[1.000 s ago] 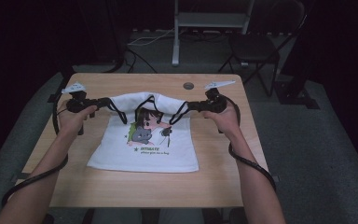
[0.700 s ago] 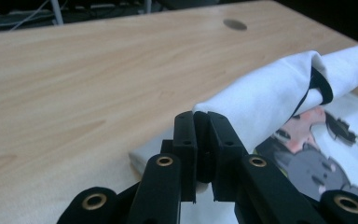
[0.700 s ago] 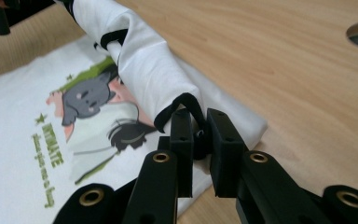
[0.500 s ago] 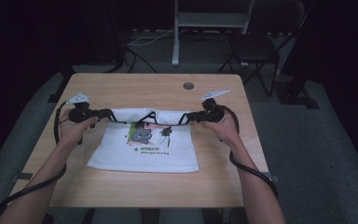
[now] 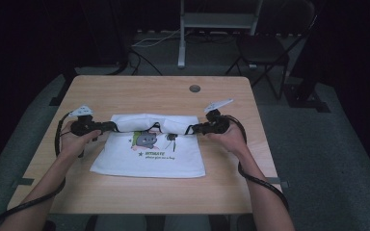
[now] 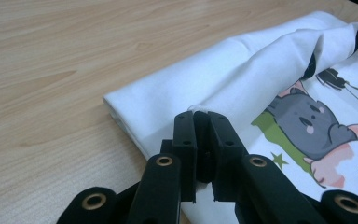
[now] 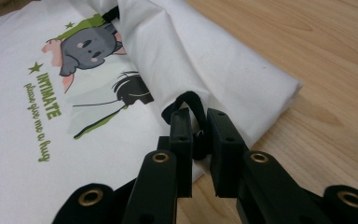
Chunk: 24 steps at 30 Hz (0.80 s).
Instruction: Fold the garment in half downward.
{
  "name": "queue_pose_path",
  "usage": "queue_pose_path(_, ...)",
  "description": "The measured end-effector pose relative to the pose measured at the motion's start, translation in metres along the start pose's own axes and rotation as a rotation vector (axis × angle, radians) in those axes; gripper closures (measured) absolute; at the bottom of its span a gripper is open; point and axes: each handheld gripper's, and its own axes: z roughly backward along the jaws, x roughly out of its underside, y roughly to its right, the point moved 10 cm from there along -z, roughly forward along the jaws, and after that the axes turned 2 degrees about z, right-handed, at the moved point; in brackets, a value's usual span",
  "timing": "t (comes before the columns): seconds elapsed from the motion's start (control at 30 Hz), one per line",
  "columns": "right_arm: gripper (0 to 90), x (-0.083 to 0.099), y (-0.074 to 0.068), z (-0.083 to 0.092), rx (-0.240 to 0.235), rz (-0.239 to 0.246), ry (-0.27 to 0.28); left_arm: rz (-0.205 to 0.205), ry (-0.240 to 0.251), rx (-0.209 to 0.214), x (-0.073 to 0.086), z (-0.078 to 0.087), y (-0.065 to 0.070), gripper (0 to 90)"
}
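Note:
A white cloth bag [image 5: 149, 156] with a cartoon cat print and black straps lies flat on the wooden table [image 5: 149, 96]. Its far part is folded over toward me into a soft roll [image 5: 149, 122]. My left gripper [image 5: 113, 127] is shut on the roll's left end, pinching white fabric [image 6: 242, 74] between the pads of the left gripper [image 6: 200, 116]. My right gripper [image 5: 190, 130] is shut on the right end. Seen from the right gripper [image 7: 198, 116], a black strap loop [image 7: 186, 100] and the white cloth [image 7: 191, 51] sit in the grip.
A small round grommet [image 5: 194, 88] sits in the tabletop beyond the bag. Bare wood surrounds the bag on every side. A dark chair [image 5: 270, 48] and a metal stand [image 5: 212, 19] are on the floor behind the table.
Both grippers have come down and toward me with the bag's far edge. The raised fabric has dropped into a low fold across the top of the print.

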Motion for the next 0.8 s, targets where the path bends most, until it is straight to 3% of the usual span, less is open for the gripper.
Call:
queue_pose_path(0.27, 81.4, 0.006, -0.005, -0.001, -0.002, 0.010, -0.013, -0.035, -0.020, 0.002, 0.004, 0.002, 0.006, 82.7)
queue_pose_path(0.8, 81.4, 0.015, -0.013, 0.000, -0.007, 0.019, -0.024, -0.030, -0.038, 0.007, 0.013, 0.006, 0.006, 82.6)
